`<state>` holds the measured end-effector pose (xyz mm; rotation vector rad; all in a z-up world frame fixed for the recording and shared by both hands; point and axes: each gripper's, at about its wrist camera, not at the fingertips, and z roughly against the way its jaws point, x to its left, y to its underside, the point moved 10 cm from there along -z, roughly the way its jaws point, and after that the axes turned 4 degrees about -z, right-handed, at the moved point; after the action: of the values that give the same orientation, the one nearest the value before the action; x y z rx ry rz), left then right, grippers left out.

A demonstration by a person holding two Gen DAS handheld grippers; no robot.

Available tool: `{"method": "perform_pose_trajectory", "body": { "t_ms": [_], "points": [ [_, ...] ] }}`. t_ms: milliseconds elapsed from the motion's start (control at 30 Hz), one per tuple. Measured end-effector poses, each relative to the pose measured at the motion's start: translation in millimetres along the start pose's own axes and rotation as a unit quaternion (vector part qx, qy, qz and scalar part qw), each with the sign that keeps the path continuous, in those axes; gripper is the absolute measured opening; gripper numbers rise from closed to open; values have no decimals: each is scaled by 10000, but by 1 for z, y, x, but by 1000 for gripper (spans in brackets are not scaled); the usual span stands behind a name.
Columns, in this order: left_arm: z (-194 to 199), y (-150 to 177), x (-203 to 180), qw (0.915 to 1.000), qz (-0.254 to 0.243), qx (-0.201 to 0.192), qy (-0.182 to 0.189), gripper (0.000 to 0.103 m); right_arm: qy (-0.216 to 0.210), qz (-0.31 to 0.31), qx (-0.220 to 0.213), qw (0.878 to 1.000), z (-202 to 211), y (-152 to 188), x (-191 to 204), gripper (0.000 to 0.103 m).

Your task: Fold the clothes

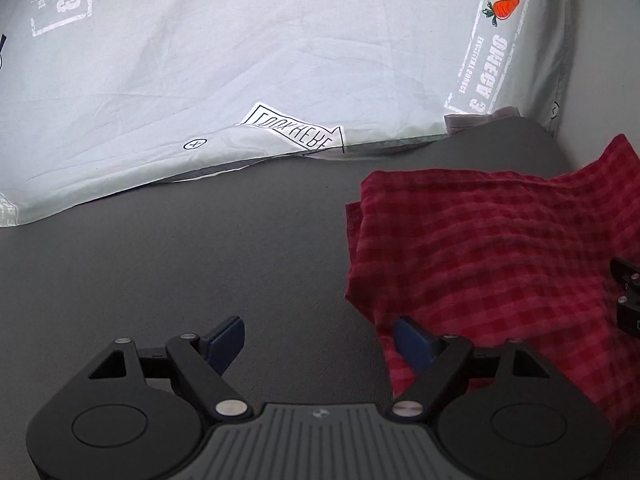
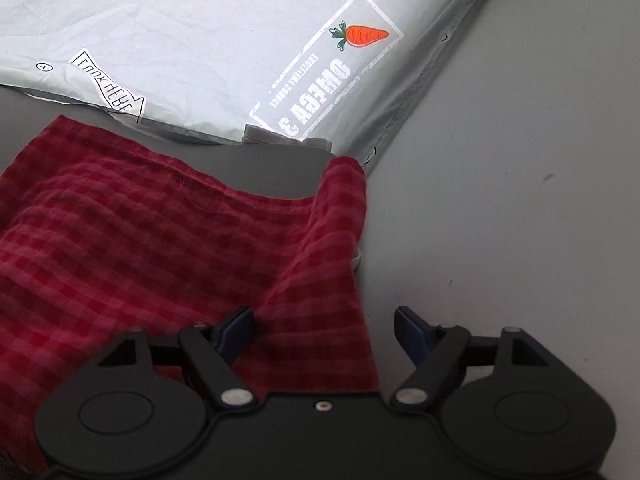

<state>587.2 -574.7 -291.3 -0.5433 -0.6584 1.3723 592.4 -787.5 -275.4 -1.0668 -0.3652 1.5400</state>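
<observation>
A red checked cloth (image 1: 500, 248) lies in loose layers on a dark grey surface (image 1: 180, 272). My left gripper (image 1: 320, 340) hovers open at the cloth's left edge. Its right fingertip (image 1: 408, 340) is over the red fabric, its left one over bare grey. In the right wrist view the same cloth (image 2: 140, 240) fills the left side, and a fold of it rises at the surface's right edge. My right gripper (image 2: 324, 326) is open, with that fold of cloth lying between the pads and not pinched. Part of the right gripper (image 1: 628, 292) shows at the left wrist view's right edge.
A pale grey-green pillow (image 1: 240, 60) with printed labels and a carrot picture (image 2: 360, 36) lies behind the cloth. A plain light wall (image 2: 520, 200) runs along the right side of the surface. A small grey fabric scrap (image 2: 280, 136) sticks out under the pillow.
</observation>
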Motion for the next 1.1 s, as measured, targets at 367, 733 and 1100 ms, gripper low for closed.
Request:
{"method": "perform_pose_trajectory", "body": {
  "t_ms": [367,733,1100],
  "points": [
    [177,-16,73,9862,680,-1370,630,91,-1376,-1223,-531,9815,156,-40,6,98],
    [371,31,150,9430,1270,-3076,-48,103,-2625,-2038,-1114,9366,313,-43,37,103],
    [430,85,234,9633,815,-2534,-339,103,-3298,-2529,-1123,9026,401,-45,103,103]
  ]
}}
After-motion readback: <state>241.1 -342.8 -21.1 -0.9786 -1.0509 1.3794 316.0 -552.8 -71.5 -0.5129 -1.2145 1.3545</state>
